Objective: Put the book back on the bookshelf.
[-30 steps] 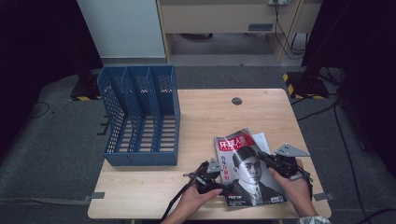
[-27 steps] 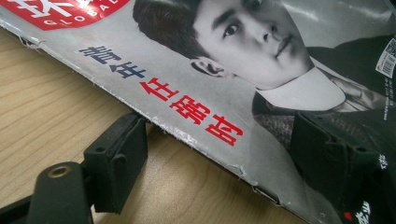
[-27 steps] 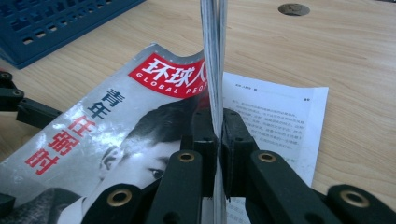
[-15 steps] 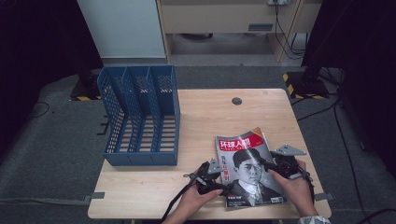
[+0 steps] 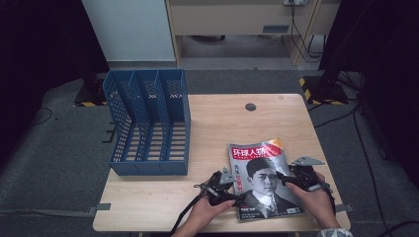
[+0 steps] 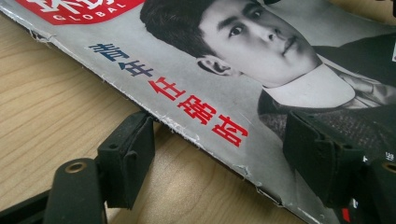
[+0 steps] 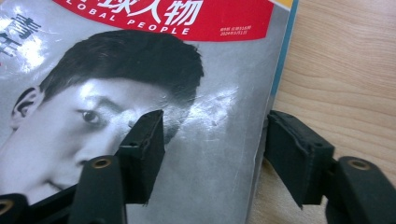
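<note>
Glossy magazine (image 5: pixel 264 178) flat on a pale wooden table (image 5: pixel 217 123), a gripper at each side edge.

The left gripper (image 6: pixel 219 158) stands wide, its matte black pads astride the frayed, white-chipped spine edge. The right gripper (image 7: pixel 212 156) is equally spread, one pad over the shiny, scuffed cover, the other past the fore edge above bare wood. Whether the pads touch the paper is hard to tell. Beyond the left gripper stands a blue perforated plastic file rack (image 5: pixel 148 123) with upright dividers.
</note>
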Demonstrator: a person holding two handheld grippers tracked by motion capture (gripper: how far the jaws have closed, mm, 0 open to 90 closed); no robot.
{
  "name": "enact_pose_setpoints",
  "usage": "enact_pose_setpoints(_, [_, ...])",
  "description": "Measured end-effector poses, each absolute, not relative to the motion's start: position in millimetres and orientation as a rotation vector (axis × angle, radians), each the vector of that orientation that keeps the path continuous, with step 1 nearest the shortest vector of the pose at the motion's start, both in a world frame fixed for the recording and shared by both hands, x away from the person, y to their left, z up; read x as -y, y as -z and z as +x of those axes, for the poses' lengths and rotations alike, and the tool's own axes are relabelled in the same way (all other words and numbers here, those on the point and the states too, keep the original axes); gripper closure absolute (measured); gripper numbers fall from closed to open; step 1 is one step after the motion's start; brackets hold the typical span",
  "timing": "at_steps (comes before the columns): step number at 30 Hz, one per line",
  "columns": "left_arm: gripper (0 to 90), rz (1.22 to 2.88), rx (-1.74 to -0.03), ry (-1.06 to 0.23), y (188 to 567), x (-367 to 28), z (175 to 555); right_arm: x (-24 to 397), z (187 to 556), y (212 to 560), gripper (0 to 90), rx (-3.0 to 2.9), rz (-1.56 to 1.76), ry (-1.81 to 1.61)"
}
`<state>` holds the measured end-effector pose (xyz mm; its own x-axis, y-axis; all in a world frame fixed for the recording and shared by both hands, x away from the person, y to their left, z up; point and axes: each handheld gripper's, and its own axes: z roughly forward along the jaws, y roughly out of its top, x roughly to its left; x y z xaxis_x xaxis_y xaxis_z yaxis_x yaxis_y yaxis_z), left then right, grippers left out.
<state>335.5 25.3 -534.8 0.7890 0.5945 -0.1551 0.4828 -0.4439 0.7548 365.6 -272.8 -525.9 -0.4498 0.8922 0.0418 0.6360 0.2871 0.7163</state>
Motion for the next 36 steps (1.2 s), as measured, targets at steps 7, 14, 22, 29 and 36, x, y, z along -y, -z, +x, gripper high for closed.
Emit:
enact_pose_setpoints(7, [26.2, 2.113, -0.805, -0.156, 535, -30, 337, 270, 361, 527, 48.6, -2.234, 1.348, -0.991])
enact_pose_setpoints(14, [30.3, 2.099, -0.852, -0.174, 534, -41, 343, 256, 355, 524, 55.8, -2.303, 1.302, -0.99])
enact_pose_setpoints(22, [48.9, 2.083, -0.89, -0.163, 533, -53, 348, 251, 353, 524, 55.3, -2.339, 1.288, -1.014])
enact_pose_setpoints(29, [58.2, 2.077, -0.885, -0.155, 529, -56, 348, 245, 357, 526, 43.7, -2.318, 1.305, -1.009])
enact_pose_setpoints(36, [54.7, 2.119, -0.848, -0.12, 518, -52, 352, 244, 360, 529, 40.4, -2.303, 1.306, -1.026])
